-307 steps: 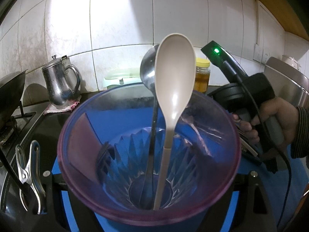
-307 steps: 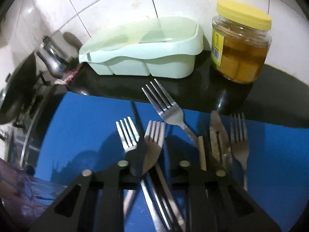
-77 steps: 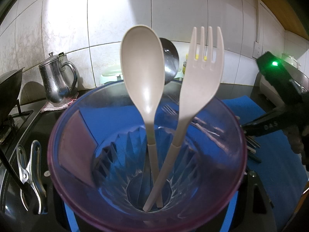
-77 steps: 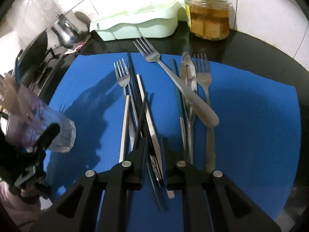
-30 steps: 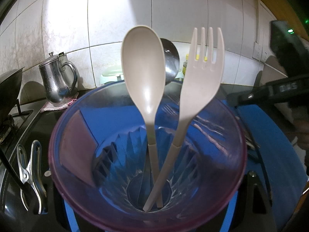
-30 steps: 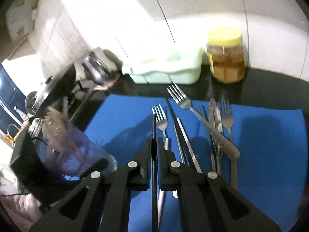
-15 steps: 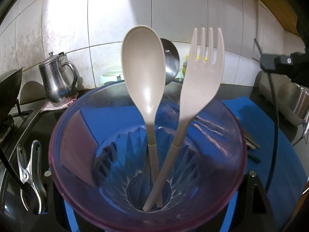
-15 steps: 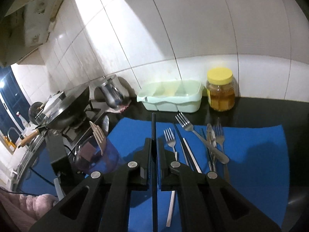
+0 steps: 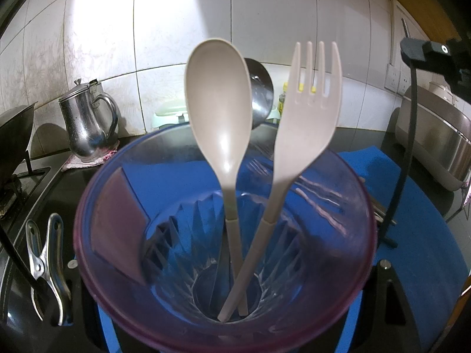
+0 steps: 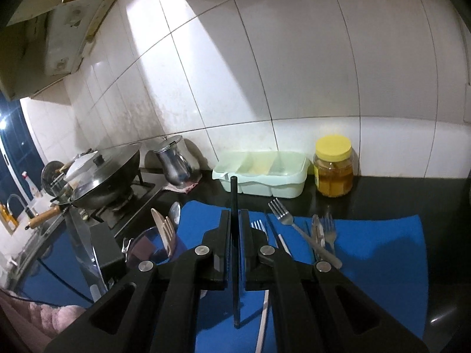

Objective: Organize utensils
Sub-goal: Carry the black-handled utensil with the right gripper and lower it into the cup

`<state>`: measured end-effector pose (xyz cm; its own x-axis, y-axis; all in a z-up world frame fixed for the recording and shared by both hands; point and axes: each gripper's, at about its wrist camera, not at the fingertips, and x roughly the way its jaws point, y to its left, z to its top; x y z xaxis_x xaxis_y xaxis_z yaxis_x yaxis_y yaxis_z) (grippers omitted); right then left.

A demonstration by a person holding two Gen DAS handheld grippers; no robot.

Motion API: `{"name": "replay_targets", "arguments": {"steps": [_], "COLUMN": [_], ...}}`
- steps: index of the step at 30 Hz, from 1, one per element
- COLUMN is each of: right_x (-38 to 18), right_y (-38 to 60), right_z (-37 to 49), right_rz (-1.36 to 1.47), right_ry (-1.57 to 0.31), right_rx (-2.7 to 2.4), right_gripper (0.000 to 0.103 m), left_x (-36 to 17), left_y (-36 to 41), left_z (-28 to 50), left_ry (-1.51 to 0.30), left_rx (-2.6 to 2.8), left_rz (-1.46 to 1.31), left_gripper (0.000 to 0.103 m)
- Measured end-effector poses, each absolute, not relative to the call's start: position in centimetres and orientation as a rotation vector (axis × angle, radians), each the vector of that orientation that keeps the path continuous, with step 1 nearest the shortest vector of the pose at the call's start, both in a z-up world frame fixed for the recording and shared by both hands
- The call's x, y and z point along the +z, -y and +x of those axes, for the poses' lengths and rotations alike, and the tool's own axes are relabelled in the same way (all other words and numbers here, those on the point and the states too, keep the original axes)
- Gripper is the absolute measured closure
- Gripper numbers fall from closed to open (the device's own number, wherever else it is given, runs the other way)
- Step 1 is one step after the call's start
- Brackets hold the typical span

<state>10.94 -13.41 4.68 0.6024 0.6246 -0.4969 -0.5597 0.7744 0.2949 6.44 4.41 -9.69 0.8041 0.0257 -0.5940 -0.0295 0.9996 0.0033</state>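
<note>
Right tool (image 10: 234, 247) clamped on 1 black chopstick (image 10: 234, 194), held nearly upright and lifted clear of the blue mat (image 10: 382, 253), with its far end poking up in front of the pale green tray (image 10: 290, 188). Left tool (image 9: 223, 317) closed around the purple-rimmed glass (image 9: 123, 288), held tilted toward the lens, fingers mostly hidden behind it but seen flanking the rim. Inside the glass: 1 beige spoon (image 9: 219, 111), 1 beige fork (image 9: 309, 117), and a metal ladle (image 9: 260, 91) behind them. Left on the mat: 3 metal forks (image 10: 278, 210), a knife (image 10: 315, 232), the other black chopstick (image 10: 272, 231) and a pale one (image 10: 284, 244). Judged as the carry step: 1 chopstick picked, not yet delivered, glass off to the left and lower in the right-wrist view. Next move calls for swinging the chopstick over the glass mouth, lining it up with the gap beside the beige handles, lowering until the tip nears the bottom, then parting the fingers. Worth watching: slim stick pivoting in the pinch, and clipping the tall spoon bowl or fork tines on the way in.
</note>
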Motion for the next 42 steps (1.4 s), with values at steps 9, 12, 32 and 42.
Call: {"name": "replay_targets", "arguments": {"steps": [9,12,32,42], "right_x": [6.2,6.5,11.0,15.1], "right_y": [12.9,12.7,10.8,9.6], "right_z": [11.2,11.2,10.7,10.0], "right_rz": [0.094,0.090,0.066,0.020], "right_ry": [-0.593,-0.592,-0.484,-0.364], "right_rx": [0.691,0.698,0.747,0.772], "right_gripper": [0.097,0.097,0.097,0.097], "left_x": [-9.7,-9.7,-9.7,-9.7], "left_y": [-4.5,-4.5,-4.5,-4.5], "left_z": [6.5,6.5,6.5,6.5], "left_ry": [-0.636,-0.636,-0.637,-0.637], "left_rx": [0.030,0.030,0.030,0.030], "left_rz": [-0.006,-0.006,-0.006,-0.006], "left_gripper": [0.019,0.019,0.019,0.019]}}
